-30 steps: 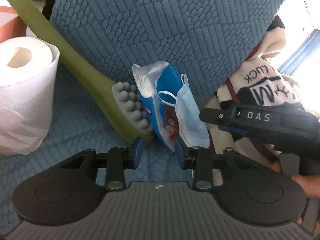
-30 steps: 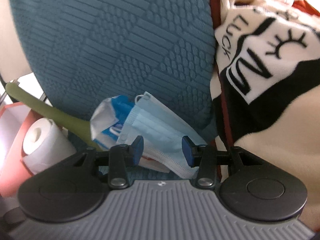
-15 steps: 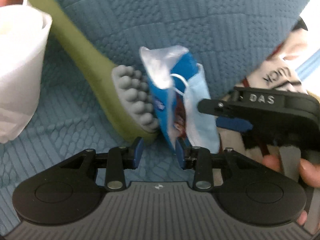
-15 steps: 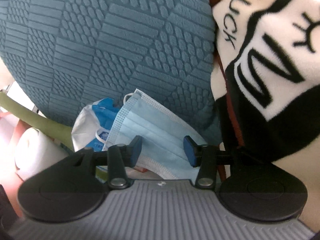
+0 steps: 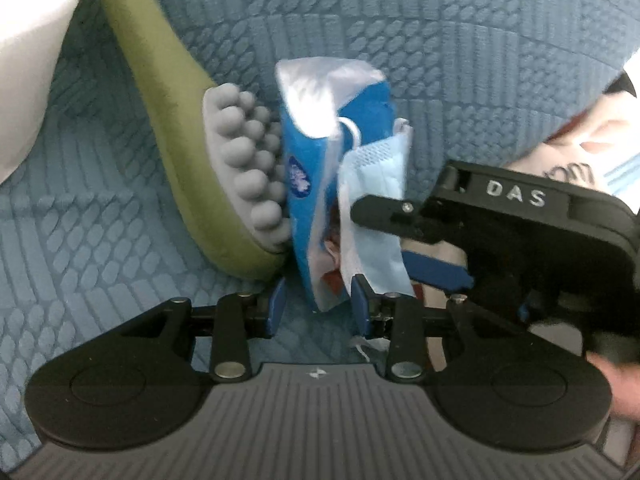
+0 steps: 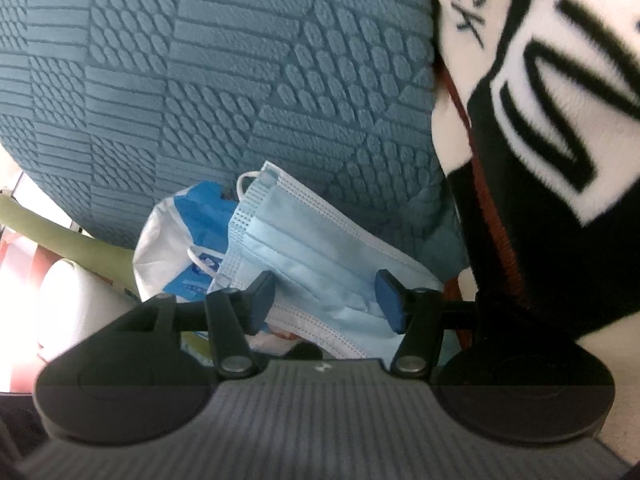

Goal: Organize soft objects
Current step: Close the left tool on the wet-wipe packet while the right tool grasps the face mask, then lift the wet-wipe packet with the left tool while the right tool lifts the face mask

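A: Where's the face mask [image 6: 320, 248]?
B: Propped against the tissue pack [image 5: 308, 200], on the blue cushion [image 5: 440, 60]. Right gripper [image 6: 326, 300] is opening around it, gripping nothing; left gripper [image 5: 316, 304] open around the pack
A: Risk?
B: Snagging the ear loop could topple both

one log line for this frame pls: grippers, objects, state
left gripper: open, blue pack between jaws | right gripper: opening around face mask | both on blue cushion | phase: pre-grasp

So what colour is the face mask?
Light blue with a white edge; the face mask shows best in the right wrist view.
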`<state>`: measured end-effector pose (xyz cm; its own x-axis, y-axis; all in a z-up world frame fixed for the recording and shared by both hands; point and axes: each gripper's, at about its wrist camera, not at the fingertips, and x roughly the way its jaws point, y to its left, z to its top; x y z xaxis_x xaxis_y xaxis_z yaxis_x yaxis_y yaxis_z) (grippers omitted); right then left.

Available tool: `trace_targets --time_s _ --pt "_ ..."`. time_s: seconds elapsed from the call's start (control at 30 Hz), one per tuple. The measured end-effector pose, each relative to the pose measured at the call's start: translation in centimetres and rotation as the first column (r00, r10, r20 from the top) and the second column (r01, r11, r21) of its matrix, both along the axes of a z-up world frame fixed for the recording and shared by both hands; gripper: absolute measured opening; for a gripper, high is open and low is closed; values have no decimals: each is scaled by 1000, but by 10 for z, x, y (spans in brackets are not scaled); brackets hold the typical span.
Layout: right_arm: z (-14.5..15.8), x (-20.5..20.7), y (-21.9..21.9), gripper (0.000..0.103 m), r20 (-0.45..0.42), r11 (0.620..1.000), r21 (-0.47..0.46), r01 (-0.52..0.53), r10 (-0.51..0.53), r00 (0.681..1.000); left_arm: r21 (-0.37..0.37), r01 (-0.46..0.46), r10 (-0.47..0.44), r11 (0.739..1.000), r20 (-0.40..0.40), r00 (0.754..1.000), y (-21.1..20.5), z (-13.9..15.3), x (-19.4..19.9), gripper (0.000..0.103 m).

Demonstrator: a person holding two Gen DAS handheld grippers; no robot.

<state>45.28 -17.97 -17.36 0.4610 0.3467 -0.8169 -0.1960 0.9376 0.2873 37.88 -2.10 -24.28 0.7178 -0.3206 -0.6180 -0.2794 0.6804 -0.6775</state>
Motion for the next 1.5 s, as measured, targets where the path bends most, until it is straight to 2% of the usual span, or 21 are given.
trace_targets --time_s 0.1,0.23,0.27,0.3,0.43,0.47,0.57,0.93,1.1,1.33,1.4,1.5 --pt "-7 5 2 58 -29 1000 6 4 -3 1000 -37 -27 27 999 -4 1000 -1 -7 3 40" --pt "-15 5 2 57 -46 1000 -6 0 0 999 -33 -20 20 999 -4 1000 -8 -13 3 39" --pt "-16 4 2 57 -50 1000 -5 -1 1 999 -30 -18 18 999 -1 1000 -7 -12 5 37" --pt "-17 5 2 56 -55 1000 -4 -1 1 999 -27 -13 13 1000 3 1000 -7 -12 6 29" --pt "-25 8 2 33 -81 1000 -11 -4 3 997 9 5 -5 1000 4 1000 -13 -7 14 12" --pt "-26 7 1 26 -82 1000 -7 -8 8 997 13 5 -5 1000 2 1000 -13 -5 15 9" --pt "-27 1 3 17 -73 1000 -5 -13 13 997 18 9 -9 1000 7 1000 -12 0 13 6" --pt "-4 -24 -8 11 -10 998 57 10 -9 1000 71 28 -31 997 41 999 1 28 -6 0" --pt "9 -46 -24 10 17 994 99 45 -46 999 81 27 -32 996 56 998 7 33 -14 0" --pt "20 -64 -32 10 53 994 93 62 -67 996 -14 -1 1 1000 7 1000 13 21 -7 4" --pt "17 -58 -26 10 64 994 98 58 -64 996 -31 -3 3 1000 -7 1000 10 17 -2 13" --pt "18 -56 -28 10 54 991 119 60 -66 996 -27 -12 11 1000 -28 1000 3 14 5 37"
